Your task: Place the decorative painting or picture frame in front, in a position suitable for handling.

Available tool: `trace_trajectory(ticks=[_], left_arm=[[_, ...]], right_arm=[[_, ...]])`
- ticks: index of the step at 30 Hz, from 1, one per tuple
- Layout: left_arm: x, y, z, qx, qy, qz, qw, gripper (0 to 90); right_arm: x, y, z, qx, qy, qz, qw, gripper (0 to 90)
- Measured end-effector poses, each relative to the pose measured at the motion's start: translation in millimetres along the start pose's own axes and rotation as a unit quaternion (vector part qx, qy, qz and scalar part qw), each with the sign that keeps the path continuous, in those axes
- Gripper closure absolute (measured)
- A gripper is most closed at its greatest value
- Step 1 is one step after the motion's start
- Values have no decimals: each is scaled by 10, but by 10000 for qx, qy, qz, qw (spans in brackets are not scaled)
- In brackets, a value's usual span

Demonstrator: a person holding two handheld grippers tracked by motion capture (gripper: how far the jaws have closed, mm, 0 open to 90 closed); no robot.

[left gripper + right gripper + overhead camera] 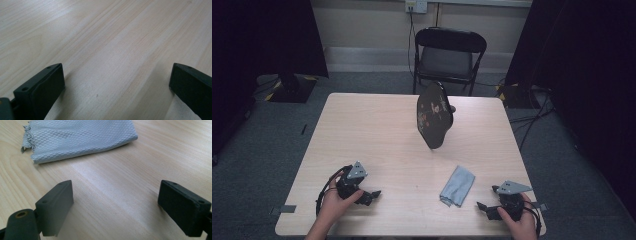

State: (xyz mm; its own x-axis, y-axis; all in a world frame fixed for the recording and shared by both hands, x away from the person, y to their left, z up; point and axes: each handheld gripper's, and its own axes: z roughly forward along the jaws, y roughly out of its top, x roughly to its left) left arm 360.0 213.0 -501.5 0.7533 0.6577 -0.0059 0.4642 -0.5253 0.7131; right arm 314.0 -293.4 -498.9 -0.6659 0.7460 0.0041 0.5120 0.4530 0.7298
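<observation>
Presently both grippers rest low on the table (362, 125) near its front edge, each with jaws standing wide and nothing between them. The left gripper (373, 194) lies toward the front left corner; its own view looks over bare wood. The right gripper (486, 206) lies toward the front right corner, pointed at the folded grey cloth (457, 185), which sits just beside it, between the two grippers but nearer the right. In the right gripper view the cloth (77, 138) lies flat ahead of the jaws, apart from them, its frayed corner to the left. A dark decorated plate (434, 115) stands propped near the middle of the table (its support is not discernible).

Assessment: the step in hand appears to be taking up the cloth with the right gripper. Recommended: advance level, keep the jaws wide until they straddle a folded edge, then close on several layers at once. Pinching the frayed corner alone would likely let the cloth unfold and trail.
</observation>
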Motion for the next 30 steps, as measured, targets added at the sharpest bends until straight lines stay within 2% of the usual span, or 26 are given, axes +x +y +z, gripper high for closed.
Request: trace_trajectory(ticks=[4, 7, 10, 11, 13, 14, 15, 16, 18, 19, 20, 22, 23, 24, 25, 26, 30], left_arm=[[-15, -1, 0, -5, 32, -49, 10000, 0], [-18, 19, -5, 105, -85, 80, 9999, 0], [-53, 72, 5, 212, -109, -5, 9997, 2], [-68, 97, 2, 197, -194, 39, 9996, 29], [-94, 126, -3, 160, -217, 84, 9996, 222], [-128, 162, 5, 190, -247, 47, 9995, 238], [-199, 227, 40, 369, -440, 15, 9983, 168], [-238, 256, 55, 365, -528, 75, 9979, 133], [-327, 329, 96, 407, -662, 171, 9968, 208], [-327, 329, 96, 407, -662, 171, 9968, 187], [-419, 414, 139, 361, -760, 214, 9962, 171], [-520, 507, 169, 242, -836, 268, 9958, 192], [-520, 507, 169, 242, -836, 268, 9958, 199], [-576, 557, 186, 169, -882, 238, 9957, 199], [-699, 666, 213, 134, -968, 297, 9948, 200], [-759, 718, 231, 105, -1013, 302, 9943, 215], [-950, 931, 335, 150, -1171, 361, 9924, 271]], right_arm=[[0, 0, 0, 0, 0, -1, 10000, 124], [0, 0, 0, 1, 0, -2, 10000, 124], [0, 0, 0, 2, -1, 3, 10000, 124], [0, 0, 0, 1, 0, 2, 10000, 124], [-1, 1, 0, 0, 2, 1, 10000, 124], [-7, 2, 4, -6, 18, -19, 10000, 124], [-9, 4, 5, -7, 26, -24, 10000, 124], [-13, 6, 7, -4, 33, -29, 10000, 124], [-16, 9, 9, 4, 44, -34, 10000, 124], [-16, 9, 9, 4, 44, -34, 10000, 124], [-20, 13, 14, -1, 43, -38, 10000, 124], [-20, 14, 16, -2, 44, -36, 10000, 124], [-20, 14, 16, -2, 44, -36, 10000, 124], [-20, 14, 16, -1, 44, -36, 10000, 124], [-20, 14, 16, -1, 44, -36, 10000, 124], [-20, 14, 16, -1, 44, -36, 10000, 124], [-20, 14, 15, 0, 44, -36, 10000, 124]])
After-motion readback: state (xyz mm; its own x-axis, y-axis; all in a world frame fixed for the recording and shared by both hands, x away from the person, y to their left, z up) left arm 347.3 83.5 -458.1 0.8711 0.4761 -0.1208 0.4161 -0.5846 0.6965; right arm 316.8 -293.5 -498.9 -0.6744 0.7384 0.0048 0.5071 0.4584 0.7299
